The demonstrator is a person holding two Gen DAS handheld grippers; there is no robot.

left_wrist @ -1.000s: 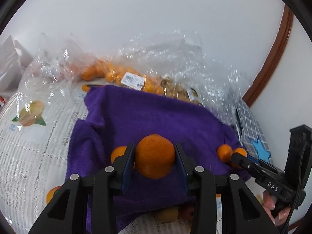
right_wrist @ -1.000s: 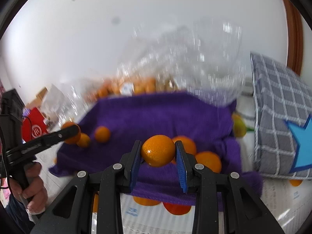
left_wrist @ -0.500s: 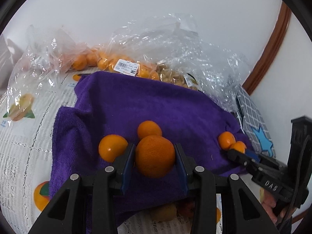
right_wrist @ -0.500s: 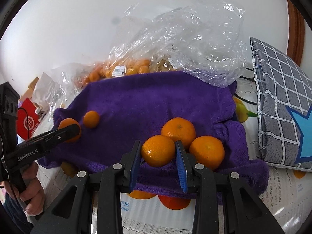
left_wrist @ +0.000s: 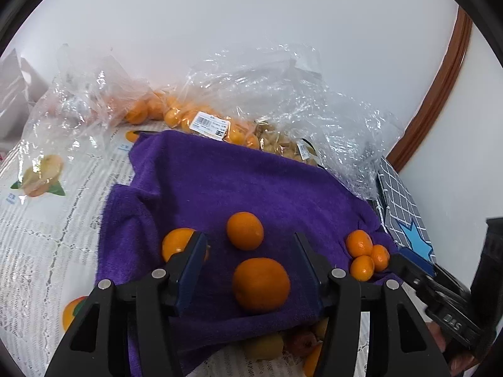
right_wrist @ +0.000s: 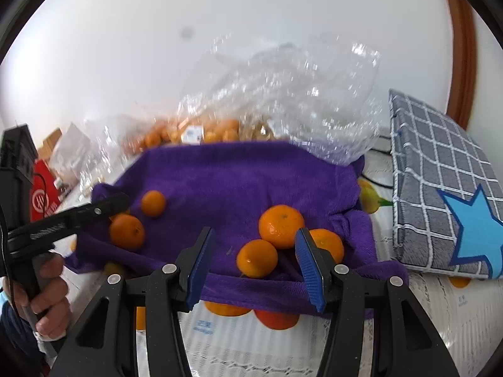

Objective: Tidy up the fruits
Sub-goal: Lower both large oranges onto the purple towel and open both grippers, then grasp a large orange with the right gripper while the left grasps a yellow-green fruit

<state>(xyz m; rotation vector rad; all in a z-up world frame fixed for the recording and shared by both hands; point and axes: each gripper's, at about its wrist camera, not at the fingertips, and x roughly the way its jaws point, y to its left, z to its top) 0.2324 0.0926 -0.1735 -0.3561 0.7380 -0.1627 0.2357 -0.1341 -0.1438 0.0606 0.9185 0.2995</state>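
A purple towel [left_wrist: 239, 185] lies on the table; it also shows in the right wrist view [right_wrist: 245, 176]. My left gripper [left_wrist: 251, 257] is open, and a large orange [left_wrist: 261, 284] rests on the towel between its jaws, free of them. Two more oranges [left_wrist: 245, 230] [left_wrist: 176, 245] lie just beyond. My right gripper [right_wrist: 254, 251] is open with a small orange [right_wrist: 257, 258] lying on the towel between its jaws, beside two others [right_wrist: 281, 226] [right_wrist: 328, 245]. The left gripper's fingers [right_wrist: 94, 210] show at the left of the right wrist view.
Clear plastic bags of small oranges [left_wrist: 195, 116] and pale nuts [left_wrist: 283, 143] lie behind the towel. A grey checked cushion with a blue star [right_wrist: 446, 194] stands at the right. More fruit [right_wrist: 276, 317] lies under the towel's front edge. A red box [right_wrist: 42, 202] is far left.
Both grippers have opened and let go of their oranges, which now rest on the towel. Both grippers have drawn back slightly.
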